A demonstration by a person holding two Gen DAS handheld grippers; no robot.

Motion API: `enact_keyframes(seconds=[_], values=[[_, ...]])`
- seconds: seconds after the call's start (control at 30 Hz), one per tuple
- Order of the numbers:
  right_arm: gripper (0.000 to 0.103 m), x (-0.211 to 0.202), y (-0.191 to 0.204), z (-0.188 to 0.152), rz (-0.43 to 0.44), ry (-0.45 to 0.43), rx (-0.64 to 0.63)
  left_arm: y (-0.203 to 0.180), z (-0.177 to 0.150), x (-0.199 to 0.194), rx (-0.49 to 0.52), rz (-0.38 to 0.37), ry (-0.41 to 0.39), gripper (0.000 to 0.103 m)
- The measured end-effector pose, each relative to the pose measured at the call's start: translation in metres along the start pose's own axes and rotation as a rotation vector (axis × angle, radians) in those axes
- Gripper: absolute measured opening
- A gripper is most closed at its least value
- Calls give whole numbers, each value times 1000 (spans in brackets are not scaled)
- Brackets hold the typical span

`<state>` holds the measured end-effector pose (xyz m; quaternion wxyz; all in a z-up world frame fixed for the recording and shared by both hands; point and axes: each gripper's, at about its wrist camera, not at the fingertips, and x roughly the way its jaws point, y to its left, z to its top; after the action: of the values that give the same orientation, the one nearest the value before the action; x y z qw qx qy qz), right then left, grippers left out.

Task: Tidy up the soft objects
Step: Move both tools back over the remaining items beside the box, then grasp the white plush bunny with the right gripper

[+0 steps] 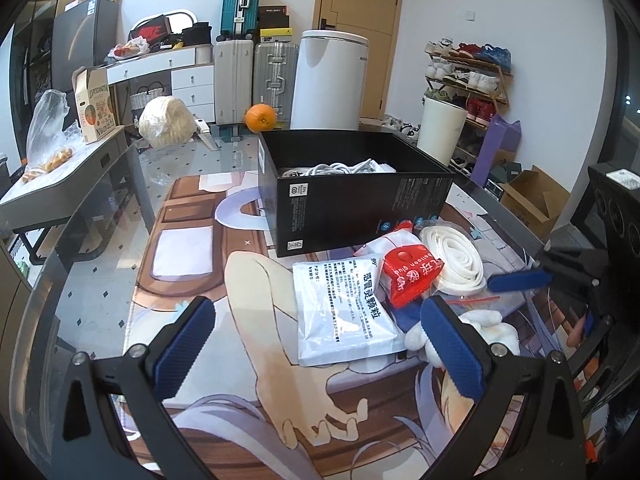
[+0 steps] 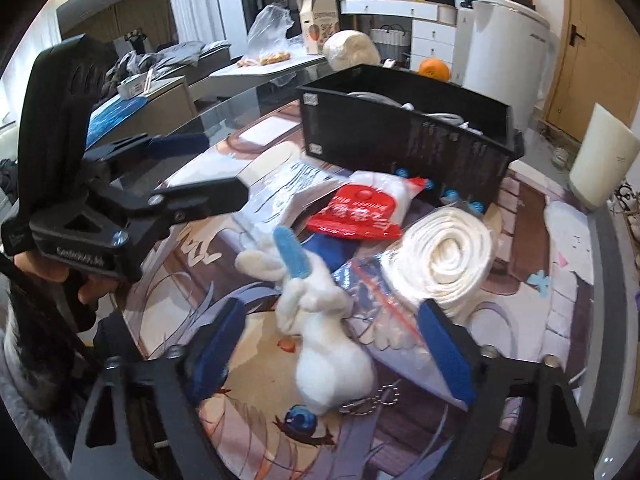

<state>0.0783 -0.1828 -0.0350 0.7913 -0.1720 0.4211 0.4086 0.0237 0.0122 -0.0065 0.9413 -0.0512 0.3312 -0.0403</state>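
Right now, biggest to smallest:

Mat: the printed mat (image 2: pixel 532 304) covers the near table, and everything soft lies in a loose heap on it, near side of the box.

Box: the black box (image 2: pixel 404 136) stands at the far side of the heap, open-topped, with white cables already in it. Stiff walls, so my guess is that it takes the soft things.

Rope: a white coil (image 2: pixel 452 256) in clear wrap, right of the heap, touching the box's near wall. Looks springy and bulky; the wrap may slide, so squeeze across the whole coil.

Sachet: a flat white printed pack (image 1: pixel 340 316) at the left of the heap. Floppy and slick; best pinched at an edge.

Pouch: the red pouch (image 2: pixel 356 216) lies mid-heap on top of a white bag. Light and crinkly.

Plush: the white plush (image 2: pixel 332 344) with a blue ear lies nearest, with a keychain at its near end. Very light, squashy, unbreakable; take the fat body, not the ear or chain.

Right gripper: the right gripper (image 2: pixel 336 344) straddles the plush body, fingers spread, pads not yet touching the fur on either side.

Left gripper: the left gripper (image 1: pixel 316 344) hovers low at the left of the heap, fingers wide apart, nothing between them but the mat and the sachet's corner.
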Motion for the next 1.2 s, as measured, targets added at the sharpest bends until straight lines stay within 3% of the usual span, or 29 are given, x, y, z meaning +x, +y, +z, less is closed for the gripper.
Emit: enact_keyframes(seconds=[0.27,0.77,0.83,0.97,1.2], values=[[70,11,11,-2,49,19,-34,0,0,1,1,-10,4,103],[67,11,15,-9,35,-37,-77,0,-1,3,-1,-19,9,103],[61,10,15,-11,38,-50,-87,0,0,3,-2,-21,10,103],[35,9,11,-11,38,-64,-82,0,0,3,-2,-21,10,103],[32,3,7,-12,46,-79,-92,0,0,4,1,-19,10,103]])
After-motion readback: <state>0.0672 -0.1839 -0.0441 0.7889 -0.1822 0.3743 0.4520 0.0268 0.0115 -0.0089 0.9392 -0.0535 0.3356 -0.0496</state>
